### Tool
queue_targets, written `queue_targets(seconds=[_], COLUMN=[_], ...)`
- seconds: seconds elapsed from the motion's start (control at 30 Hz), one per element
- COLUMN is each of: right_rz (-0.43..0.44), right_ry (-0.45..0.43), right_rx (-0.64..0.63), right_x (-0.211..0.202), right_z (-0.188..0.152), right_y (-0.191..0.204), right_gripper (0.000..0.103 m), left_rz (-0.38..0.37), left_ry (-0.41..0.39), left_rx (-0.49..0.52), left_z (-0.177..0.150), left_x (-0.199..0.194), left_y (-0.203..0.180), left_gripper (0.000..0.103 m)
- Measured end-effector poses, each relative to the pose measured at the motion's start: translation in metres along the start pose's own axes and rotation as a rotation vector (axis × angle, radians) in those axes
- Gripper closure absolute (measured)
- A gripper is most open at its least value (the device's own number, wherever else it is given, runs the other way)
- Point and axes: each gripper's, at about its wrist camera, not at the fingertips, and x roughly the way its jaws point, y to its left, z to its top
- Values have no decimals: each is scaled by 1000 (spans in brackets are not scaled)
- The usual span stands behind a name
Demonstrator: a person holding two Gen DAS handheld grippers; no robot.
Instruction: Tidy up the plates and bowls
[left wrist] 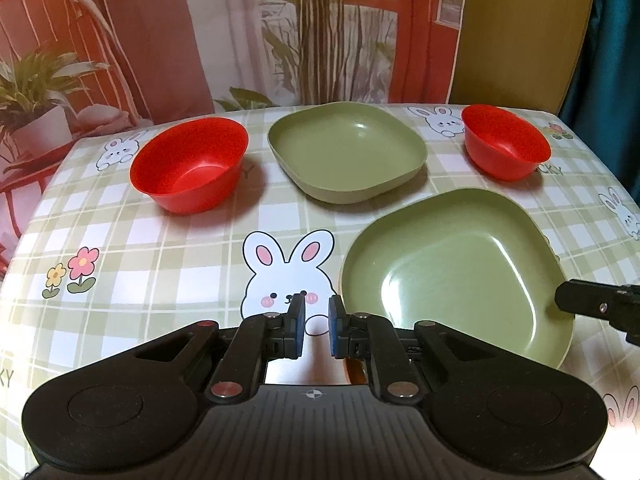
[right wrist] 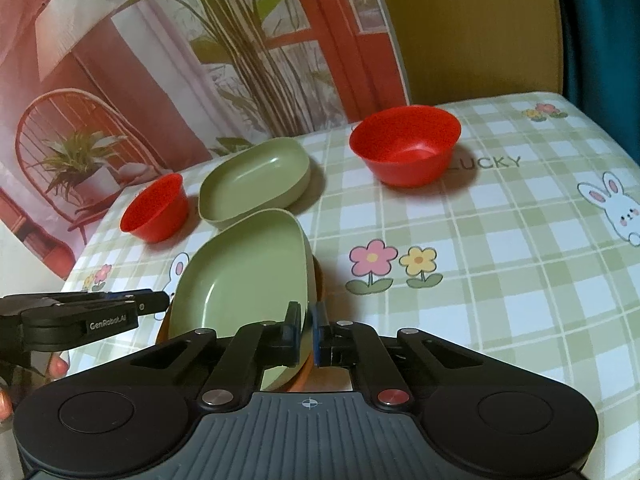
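Checked bunny-print tablecloth [left wrist: 168,240], printed backdrop [left wrist: 160,40] behind. We note the right gripper [right wrist: 307,330] pinching the near green plate [right wrist: 240,276] by its rim, an orange dish [right wrist: 304,376] beneath it. Left gripper [left wrist: 317,326] fingers apart, nothing between. Far green plate [left wrist: 344,152] sits between two red bowls [left wrist: 188,164] at the back.

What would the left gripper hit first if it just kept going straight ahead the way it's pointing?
Nothing close: ahead of the left gripper lies bare tablecloth. Farther on, its line seems to meet the far green plate, not the near green plate to its right. Depth is uncertain.
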Motion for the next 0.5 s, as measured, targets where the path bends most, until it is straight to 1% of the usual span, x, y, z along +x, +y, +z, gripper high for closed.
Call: queue_targets(seconds=[0.17,0.37,0.5], right_rz=[4,-3,-6], right_ry=[30,77,83], right_rx=[21,16,15], right_x=[3,9,10], right_z=[-4,-11,-10], right_y=[0,3,3], right_gripper=[97,97,96], left_rz=[0,1,10], left_ry=[2,2,-7], left_rx=[-4,-18,-19], left_z=[-1,-2,-2], left_x=[1,0,-2], left_y=[1,3,2], left_gripper=[90,90,90])
